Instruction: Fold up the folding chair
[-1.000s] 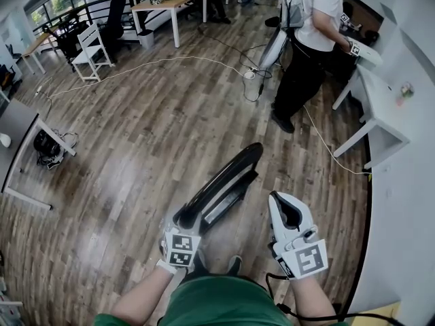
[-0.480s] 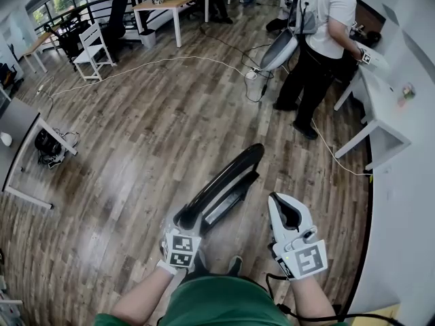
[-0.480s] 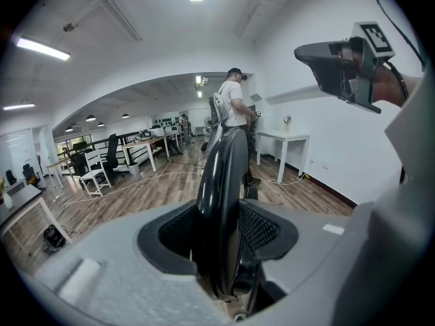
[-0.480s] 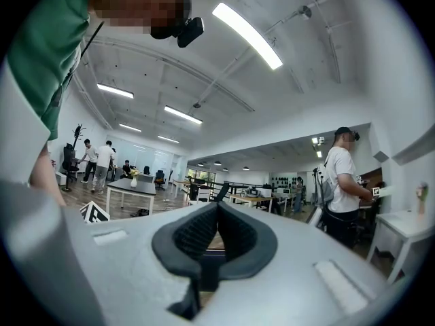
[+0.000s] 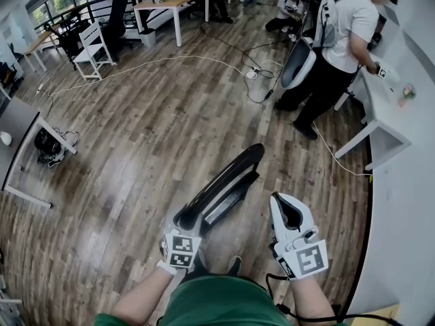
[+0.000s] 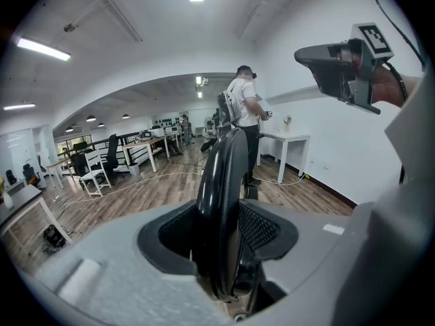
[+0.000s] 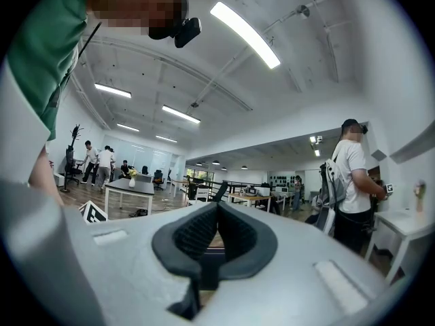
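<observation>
- Your left gripper (image 5: 183, 224) is clamped on the folding chair (image 5: 223, 182); in the left gripper view the black rim (image 6: 219, 202) sits between the two pads (image 6: 262, 226), and both press on it.
- The grip is at the near end of the folding chair, the end closest to your body.
- The folding chair looks collapsed flat: a slim black loop seen edge-on, running away from you over the wooden floor (image 5: 136, 141). You can't tell from here where its far end meets the floor.
- Your right gripper (image 5: 283, 204) is just to the right of the folding chair, apart from it and touching nothing.
- In the right gripper view its jaws are together, the dark pads (image 7: 234, 240) meeting with nothing between them.
- A person in a white shirt (image 5: 350, 26) with a backpack stands well beyond the far end of the folding chair, at a white table (image 5: 380, 104).
- A white cable (image 5: 156, 62) trails over the floor past the folding chair's far end.
- A white slatted chair (image 5: 92, 49) and a wooden desk (image 5: 168, 4) stand far off, beyond the folding chair and to its left.
</observation>
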`<state>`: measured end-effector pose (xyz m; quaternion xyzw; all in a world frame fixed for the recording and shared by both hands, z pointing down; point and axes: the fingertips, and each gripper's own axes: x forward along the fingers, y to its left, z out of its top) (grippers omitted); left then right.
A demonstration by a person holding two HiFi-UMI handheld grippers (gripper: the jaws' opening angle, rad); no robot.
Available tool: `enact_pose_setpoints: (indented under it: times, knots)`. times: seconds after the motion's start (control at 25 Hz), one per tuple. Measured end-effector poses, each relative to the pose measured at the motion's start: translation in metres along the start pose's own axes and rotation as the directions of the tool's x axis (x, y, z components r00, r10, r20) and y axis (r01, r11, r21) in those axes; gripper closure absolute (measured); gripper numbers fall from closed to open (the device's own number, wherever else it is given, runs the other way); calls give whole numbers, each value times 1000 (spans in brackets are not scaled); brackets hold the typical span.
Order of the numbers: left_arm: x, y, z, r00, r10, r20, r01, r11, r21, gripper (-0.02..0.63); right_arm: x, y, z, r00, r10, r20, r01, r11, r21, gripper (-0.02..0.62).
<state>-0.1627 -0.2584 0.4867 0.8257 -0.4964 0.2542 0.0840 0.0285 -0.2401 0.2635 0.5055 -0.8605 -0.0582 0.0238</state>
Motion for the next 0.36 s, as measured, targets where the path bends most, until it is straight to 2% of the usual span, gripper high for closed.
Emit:
enact_pose_setpoints:
  times: [0.36]
  knots:
    - [-2, 0, -3, 1000, -5, -6, 5, 1000, -3, 410, -1, 2, 0, 1000, -5, -6, 5, 1000, -1, 591]
